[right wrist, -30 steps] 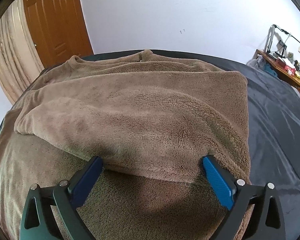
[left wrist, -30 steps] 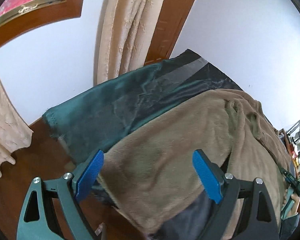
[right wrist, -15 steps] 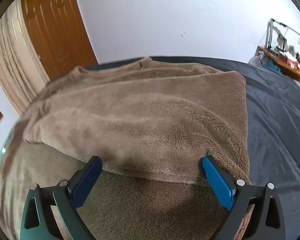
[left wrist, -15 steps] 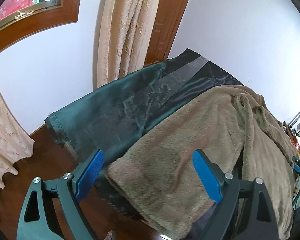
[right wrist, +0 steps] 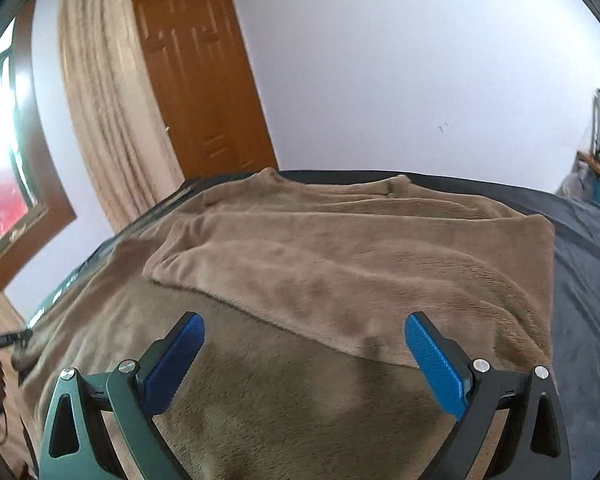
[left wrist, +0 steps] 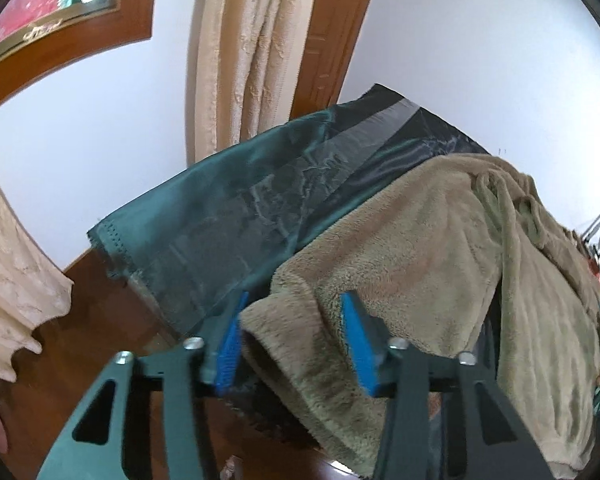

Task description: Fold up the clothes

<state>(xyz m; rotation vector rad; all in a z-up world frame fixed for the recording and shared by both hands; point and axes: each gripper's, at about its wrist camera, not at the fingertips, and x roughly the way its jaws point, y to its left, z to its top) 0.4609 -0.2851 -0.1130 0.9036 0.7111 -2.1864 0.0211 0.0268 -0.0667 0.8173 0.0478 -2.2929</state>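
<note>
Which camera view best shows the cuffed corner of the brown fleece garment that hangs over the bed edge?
The left wrist view: the cuffed corner sits between the closing fingers of the left gripper. The right wrist view shows only the garment's folded body; its corner there is blurred.

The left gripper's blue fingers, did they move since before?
Yes. The left gripper has just been closing its blue fingers inward, bunching the brown fleece garment's corner between them.
</note>
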